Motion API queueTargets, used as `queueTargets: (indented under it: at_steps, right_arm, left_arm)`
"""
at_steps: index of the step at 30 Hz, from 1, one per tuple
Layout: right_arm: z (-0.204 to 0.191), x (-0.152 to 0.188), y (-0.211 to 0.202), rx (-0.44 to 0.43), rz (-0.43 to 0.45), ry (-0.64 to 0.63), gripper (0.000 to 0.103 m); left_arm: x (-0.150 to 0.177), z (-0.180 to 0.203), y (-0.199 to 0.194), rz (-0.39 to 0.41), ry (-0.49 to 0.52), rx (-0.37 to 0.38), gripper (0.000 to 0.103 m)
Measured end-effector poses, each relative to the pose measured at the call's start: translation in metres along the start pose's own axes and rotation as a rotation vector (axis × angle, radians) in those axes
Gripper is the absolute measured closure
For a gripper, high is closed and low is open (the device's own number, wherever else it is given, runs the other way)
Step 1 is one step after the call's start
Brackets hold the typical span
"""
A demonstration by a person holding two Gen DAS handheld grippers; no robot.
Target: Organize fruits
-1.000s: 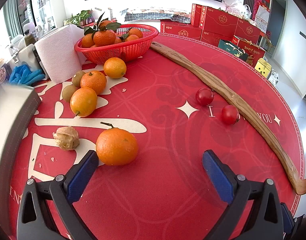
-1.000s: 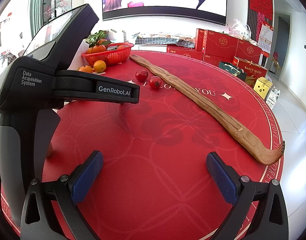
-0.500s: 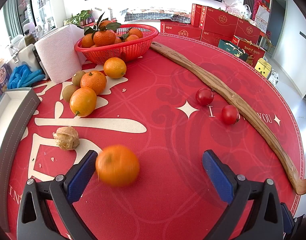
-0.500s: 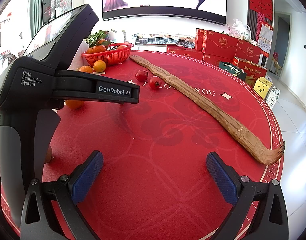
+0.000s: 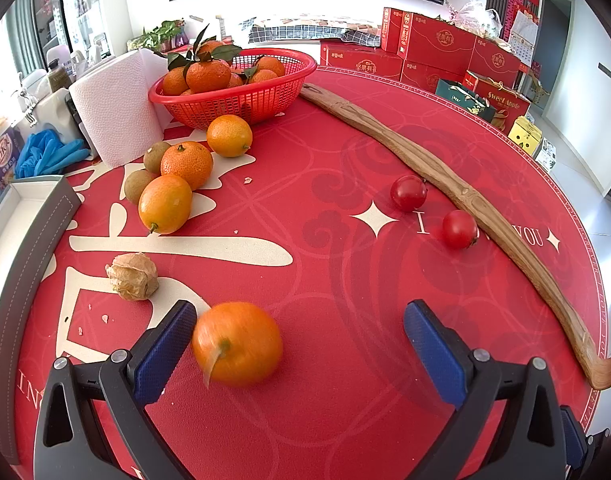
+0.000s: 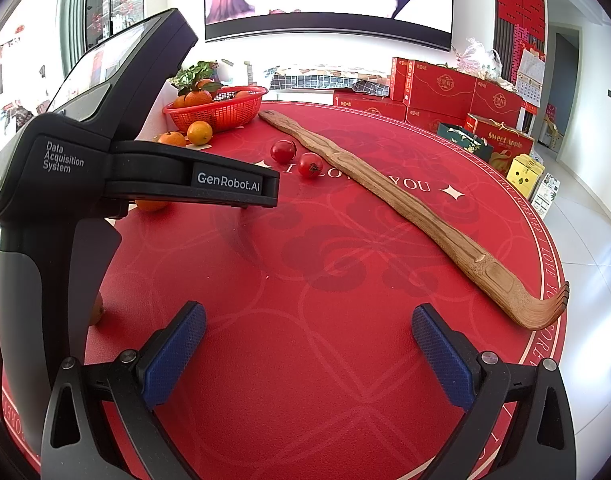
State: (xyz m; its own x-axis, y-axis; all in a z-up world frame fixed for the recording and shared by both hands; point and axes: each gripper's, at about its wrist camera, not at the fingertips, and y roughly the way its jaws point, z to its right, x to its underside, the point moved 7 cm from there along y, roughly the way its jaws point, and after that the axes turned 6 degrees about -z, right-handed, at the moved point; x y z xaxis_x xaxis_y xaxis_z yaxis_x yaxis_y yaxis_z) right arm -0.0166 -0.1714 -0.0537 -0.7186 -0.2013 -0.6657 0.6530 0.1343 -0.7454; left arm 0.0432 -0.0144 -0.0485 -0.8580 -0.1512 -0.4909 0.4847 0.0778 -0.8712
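A loose orange [image 5: 237,344], blurred by motion, lies on the red mat between the fingers of my left gripper [image 5: 299,320], close to the left finger [image 5: 165,352]; the jaws are open and not closed on it. Further back sit three oranges [image 5: 187,164], two kiwis [image 5: 156,156], a papery husked fruit [image 5: 132,276] and two tomatoes [image 5: 408,193]. A red basket [image 5: 241,100] at the back holds leafy oranges. My right gripper [image 6: 308,316] is open over bare mat, with the left gripper's body [image 6: 85,168] to its left.
A long wooden back scratcher [image 5: 465,200] runs diagonally across the mat's right side. A paper towel roll [image 5: 117,112] and blue gloves [image 5: 45,156] stand at the back left. A grey-rimmed tray [image 5: 33,240] borders the left edge. Red gift boxes [image 6: 445,88] line the far side.
The loose orange has rolled toward me, from just beyond the left fingertips to between them. A grey blurred shape at the left edge drew back to the tray's place. Both grippers stayed put.
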Motion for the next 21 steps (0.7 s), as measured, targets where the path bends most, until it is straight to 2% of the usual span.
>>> queueTargets:
  at_steps: [21]
  right_arm:
    - [-0.0013,-0.0007,0.0001,-0.007,0.002,-0.006,0.0]
  left_arm:
    - [0.0,0.0001,0.0,0.0,0.0,0.0,0.0]
